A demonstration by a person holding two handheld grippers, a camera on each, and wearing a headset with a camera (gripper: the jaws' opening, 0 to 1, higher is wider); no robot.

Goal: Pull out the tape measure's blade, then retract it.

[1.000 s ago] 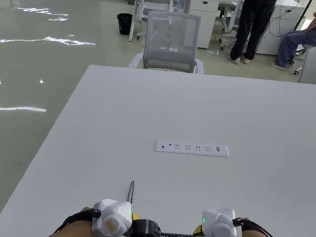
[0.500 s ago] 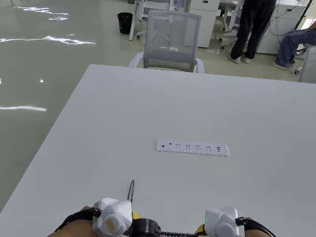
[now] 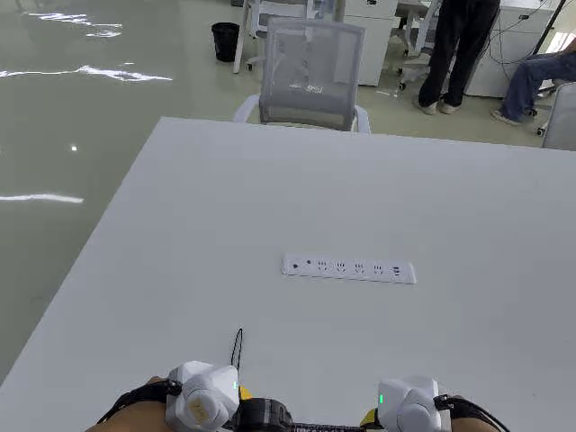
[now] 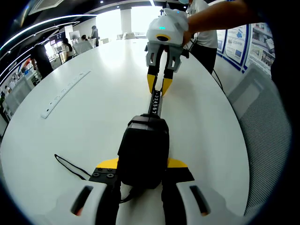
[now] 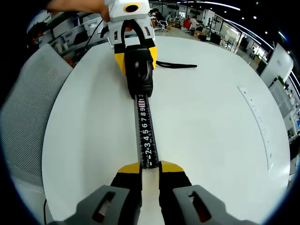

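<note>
A: The left gripper (image 4: 143,165) was clamped across the black case of the tape measure (image 4: 144,145), which sat on the white table (image 3: 360,198) near the person's edge. And the other one?

B: The right gripper (image 5: 149,168) had its jaws pinched together on the tip of the blade (image 5: 145,131), which ran straight from the case, low over the table.

A: How would it handle?

B: The case looked hard, chunky and fairly heavy, so a squeeze across its flat sides should hold. The blade seemed thin, springy and slick. I'd grip it at the end hook, not mid-strip.

A: Any risk?

B: The spring would likely snap the blade back, so the tip wanted guiding in slowly. The loose strap (image 5: 176,65) lay beside the case, clear of the blade.
</note>
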